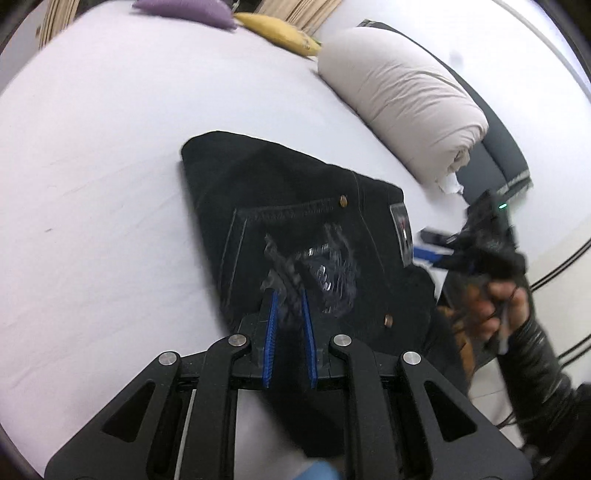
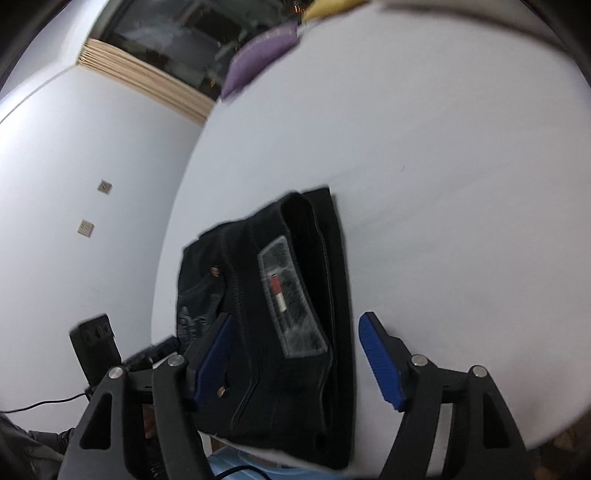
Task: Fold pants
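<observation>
Flanking the pants (image 1: 295, 229): rolled duvet (image 1: 402, 96) (pillows (image 1: 273, 27) beyond); left claw (image 1: 290, 295) narrowed, right claw (image 2: 295, 328) spread.

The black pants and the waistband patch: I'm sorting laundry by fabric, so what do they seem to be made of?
The black pants look like matte denim: heavy weave, visible seam stitching, copper-coloured rivets at the pocket. The waistband patch looks like stiff grey leather or imitation leather with a slight sheen and a stitched edge; blur leaves that open.
</observation>
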